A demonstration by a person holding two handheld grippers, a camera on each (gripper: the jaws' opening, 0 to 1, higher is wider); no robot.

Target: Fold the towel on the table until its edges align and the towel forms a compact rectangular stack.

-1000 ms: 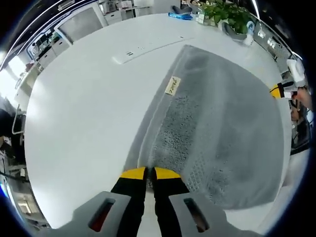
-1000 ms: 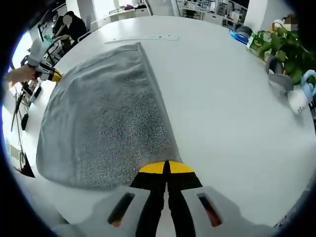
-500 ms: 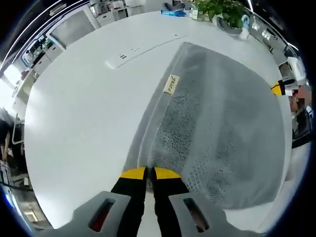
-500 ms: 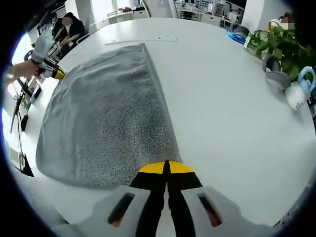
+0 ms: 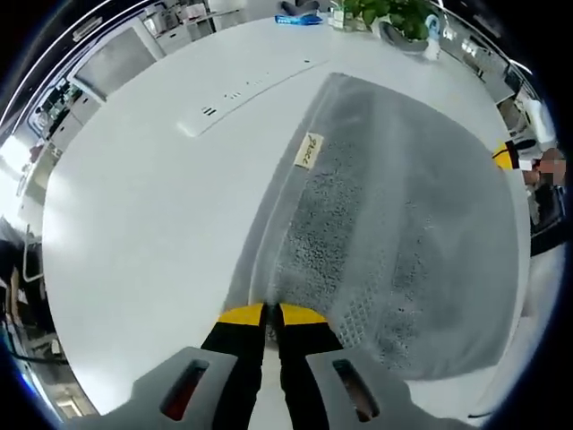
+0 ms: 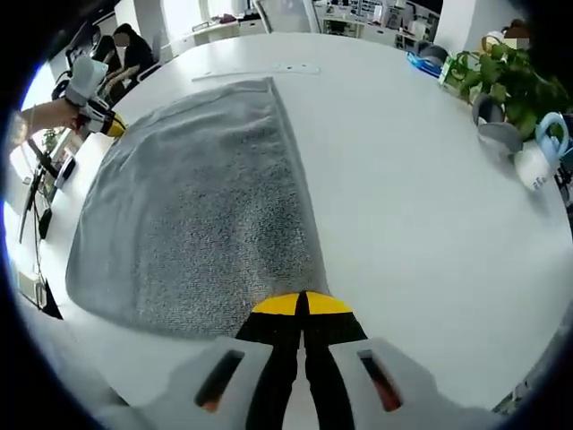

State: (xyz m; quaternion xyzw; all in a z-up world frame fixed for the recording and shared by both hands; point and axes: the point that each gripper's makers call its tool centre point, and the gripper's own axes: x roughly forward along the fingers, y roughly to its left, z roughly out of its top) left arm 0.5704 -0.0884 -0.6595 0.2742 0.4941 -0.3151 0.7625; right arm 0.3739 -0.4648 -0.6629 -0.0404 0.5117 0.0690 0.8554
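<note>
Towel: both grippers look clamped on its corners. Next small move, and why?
Probably lift both corners together and carry them toward the far edge. The left gripper and right gripper are each shut on a near corner of the towel, which lies flat and not yet folded on the table.

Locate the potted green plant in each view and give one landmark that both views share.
Left gripper view: the potted green plant sits at the top edge, right of centre, beyond the far end of the grey terry towel.
Right gripper view: the plant is at the upper right, across bare white table from the towel.
Shared landmark: the towel.
</note>
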